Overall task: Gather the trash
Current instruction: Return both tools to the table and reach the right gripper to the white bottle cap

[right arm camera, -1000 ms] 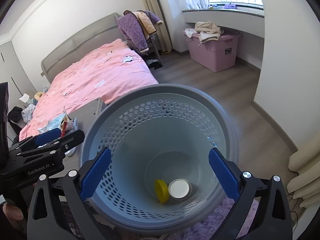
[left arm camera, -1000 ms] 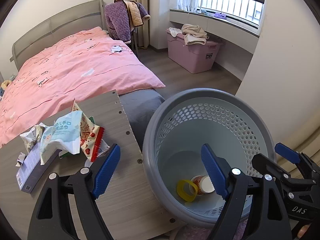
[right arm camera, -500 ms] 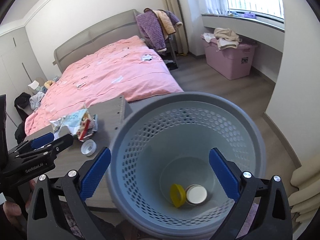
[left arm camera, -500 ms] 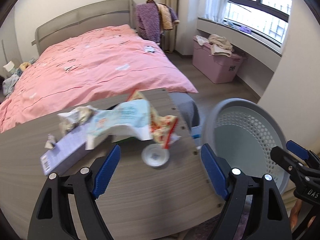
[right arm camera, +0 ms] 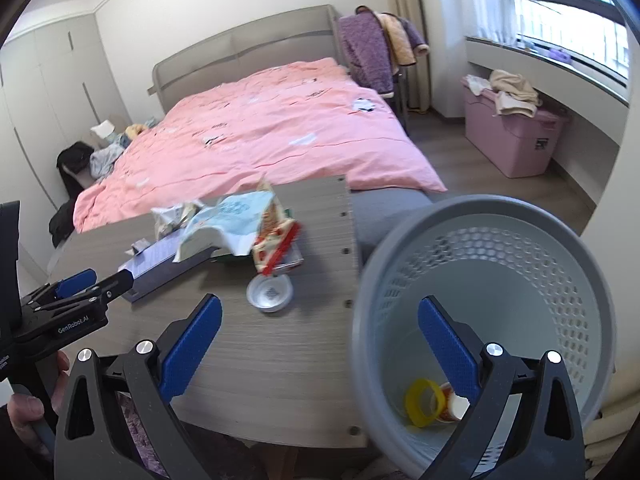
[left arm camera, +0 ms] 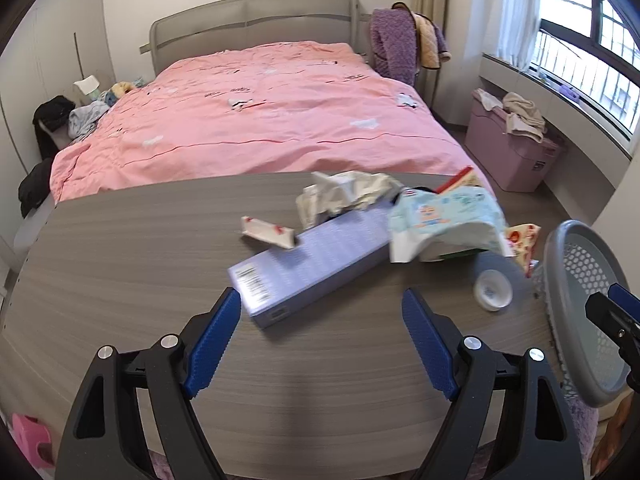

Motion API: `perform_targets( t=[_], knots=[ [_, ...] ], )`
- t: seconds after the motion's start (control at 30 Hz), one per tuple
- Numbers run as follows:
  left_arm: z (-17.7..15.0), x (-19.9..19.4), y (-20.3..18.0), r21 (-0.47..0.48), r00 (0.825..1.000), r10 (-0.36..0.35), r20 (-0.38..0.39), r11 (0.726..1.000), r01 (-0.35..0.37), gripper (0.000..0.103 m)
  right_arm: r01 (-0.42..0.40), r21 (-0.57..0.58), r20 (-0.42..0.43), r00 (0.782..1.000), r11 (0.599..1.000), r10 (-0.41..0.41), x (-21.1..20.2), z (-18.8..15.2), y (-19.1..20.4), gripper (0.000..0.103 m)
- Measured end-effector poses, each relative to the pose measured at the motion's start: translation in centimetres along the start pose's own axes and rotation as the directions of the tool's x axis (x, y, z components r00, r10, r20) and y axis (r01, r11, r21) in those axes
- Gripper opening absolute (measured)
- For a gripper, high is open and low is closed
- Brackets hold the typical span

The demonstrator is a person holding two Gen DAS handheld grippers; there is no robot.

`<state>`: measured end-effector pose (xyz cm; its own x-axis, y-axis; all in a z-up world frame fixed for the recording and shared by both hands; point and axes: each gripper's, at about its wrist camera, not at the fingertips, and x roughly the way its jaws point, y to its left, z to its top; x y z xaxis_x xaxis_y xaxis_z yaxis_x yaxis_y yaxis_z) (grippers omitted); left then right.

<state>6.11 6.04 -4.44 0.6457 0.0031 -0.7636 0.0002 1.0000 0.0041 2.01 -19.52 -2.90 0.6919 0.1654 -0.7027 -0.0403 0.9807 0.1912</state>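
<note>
Trash lies on a grey wooden table (left arm camera: 120, 248): a lavender box (left arm camera: 312, 256), a pale blue wipes pack (left arm camera: 444, 220), crumpled white wrappers (left arm camera: 348, 196), a red snack bag (left arm camera: 520, 240), a small white-and-red scrap (left arm camera: 268, 232) and a white lid (left arm camera: 493, 290). My left gripper (left arm camera: 322, 308) hangs open and empty just short of the box's near end. The grey perforated bin (right arm camera: 400, 232) stands at the table's right end and holds a yellow ring (right arm camera: 422, 402) and a cup (right arm camera: 452, 402). My right gripper (right arm camera: 320, 312) is open and empty, straddling the bin's rim, with the lid (right arm camera: 270, 292) just ahead.
A bed with a pink duvet (left arm camera: 260, 120) runs behind the table. A pink storage box (right arm camera: 516, 140) with clothes sits under the window, and a chair draped with clothes (left arm camera: 400, 52) stands by the bed. A hand (right arm camera: 28, 412) holds the left gripper (right arm camera: 100, 280).
Both views have swung left, away from the bin and over the table. In the left wrist view the bin slid to the right edge and the box came between the fingers' line.
</note>
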Motion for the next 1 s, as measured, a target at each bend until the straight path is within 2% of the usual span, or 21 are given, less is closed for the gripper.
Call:
perform_targets(
  t=[0.2,0.6,0.7,0.87,1.0],
  knots=[
    [-0.3,1.2,3.6,-0.028,1.000,0.018,-0.020,0.999,-0.018,0.079,-0.013,-0.046,-0.048,0.999,0.999,0.010,2.7,-0.3,3.5,0.096],
    [0.1,2.6,6.9,-0.047,1.000,0.012,-0.029,0.999,-0.013,0.079,0.082,-0.061,-0.098,0.991,0.995,-0.088,6.8,-0.8,5.9,0.095],
    [0.1,2.7,7.2,-0.051,1.000,0.001,-0.029,0.999,-0.003,0.079,0.099,-0.050,-0.105,0.989,0.994,-0.104,7.5,-0.6,5.8,0.092],
    [0.2,2.8,7.7,-0.057,0.999,-0.011,-0.030,0.998,0.009,0.079,0.128,-0.051,-0.128,0.983,0.990,-0.134,8.7,-0.5,5.9,0.079],
    [0.4,3.0,7.9,-0.057,0.999,-0.022,-0.030,0.998,0.020,0.079,0.150,-0.050,-0.147,0.977,0.987,-0.155,9.7,-0.5,5.8,0.074]
  ],
)
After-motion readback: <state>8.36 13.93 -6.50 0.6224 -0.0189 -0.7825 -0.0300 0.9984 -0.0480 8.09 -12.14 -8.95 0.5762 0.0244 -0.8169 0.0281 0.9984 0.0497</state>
